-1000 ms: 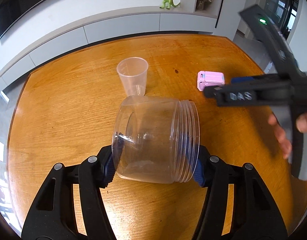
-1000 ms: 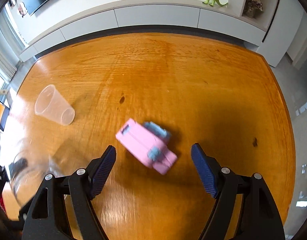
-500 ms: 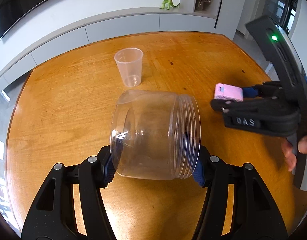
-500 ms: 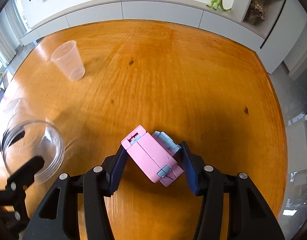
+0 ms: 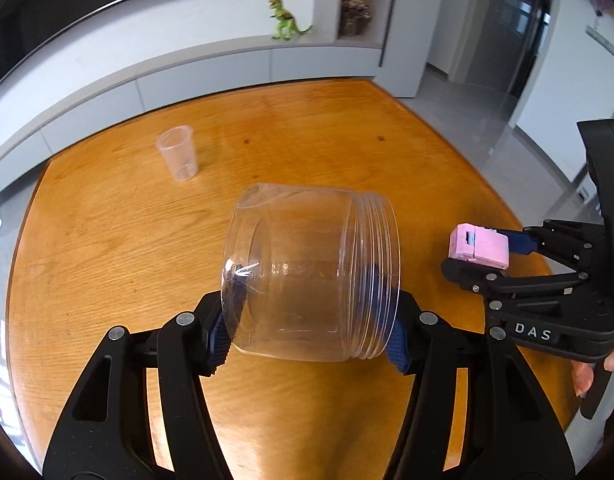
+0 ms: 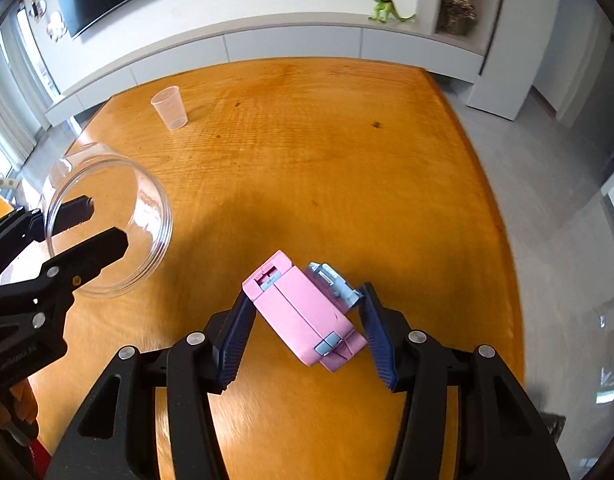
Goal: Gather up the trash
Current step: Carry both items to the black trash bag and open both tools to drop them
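Observation:
A clear plastic jar [image 5: 311,276] lies on its side between the pads of my left gripper [image 5: 313,338], which is shut on it; its threaded mouth faces right. The jar [image 6: 107,224] also shows at the left of the right wrist view, lifted above the wooden table [image 6: 327,160]. My right gripper [image 6: 305,340] is shut on a pink and light-blue box-shaped toy [image 6: 307,312], held clear of the table. From the left wrist view the same pink toy [image 5: 479,246] hangs in the right gripper [image 5: 487,256], just right of the jar's mouth.
A small clear plastic cup [image 5: 178,158] stands upright at the table's far left [image 6: 170,107]. A green toy dinosaur [image 5: 285,20] stands on the white cabinet behind. The table edge [image 5: 503,200] drops to grey floor on the right. A hand [image 5: 599,368] grips the right tool.
The right gripper closed on the pink toy and lifted it off the table toward the jar's mouth. Both hands pulled back from the cup, the left still holding the jar.

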